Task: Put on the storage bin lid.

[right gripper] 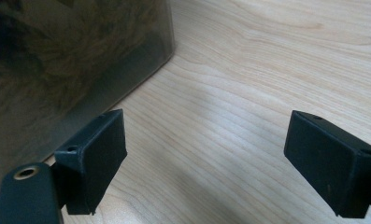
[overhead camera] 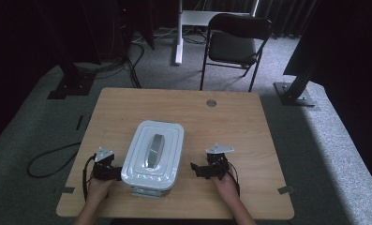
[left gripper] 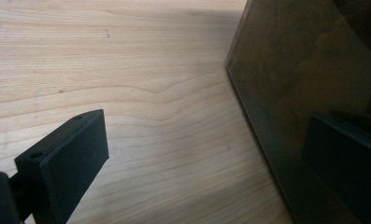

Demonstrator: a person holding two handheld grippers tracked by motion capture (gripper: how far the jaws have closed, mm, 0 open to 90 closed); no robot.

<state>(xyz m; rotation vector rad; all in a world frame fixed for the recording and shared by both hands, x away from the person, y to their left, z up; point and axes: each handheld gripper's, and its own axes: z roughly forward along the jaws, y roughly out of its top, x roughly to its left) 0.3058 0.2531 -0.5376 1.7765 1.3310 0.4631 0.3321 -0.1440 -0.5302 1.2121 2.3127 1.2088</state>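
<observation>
A rectangular box with a white lid (overhead camera: 168, 140) and a grey handle (overhead camera: 154, 150) stands on the wooden table (overhead camera: 230, 126), near its front edge. My left gripper (overhead camera: 112, 172) is low at the box's left side and open. In the left gripper view (left gripper: 206, 158) one jaw lies close against the box's smoky see-through wall (left gripper: 304, 79). My right gripper (overhead camera: 197, 169) rests a short way off the box's right side, open, pointing at it. The right gripper view (right gripper: 211, 158) has bare wood between the jaws and the box wall (right gripper: 57, 60) at upper left.
A black folding chair (overhead camera: 235, 44) stands beyond the table's far edge. A round grey cable port (overhead camera: 211, 102) sits near the table's back edge. Cables (overhead camera: 48, 161) lie on the carpet to the left. Black stand feet (overhead camera: 296, 91) flank the table.
</observation>
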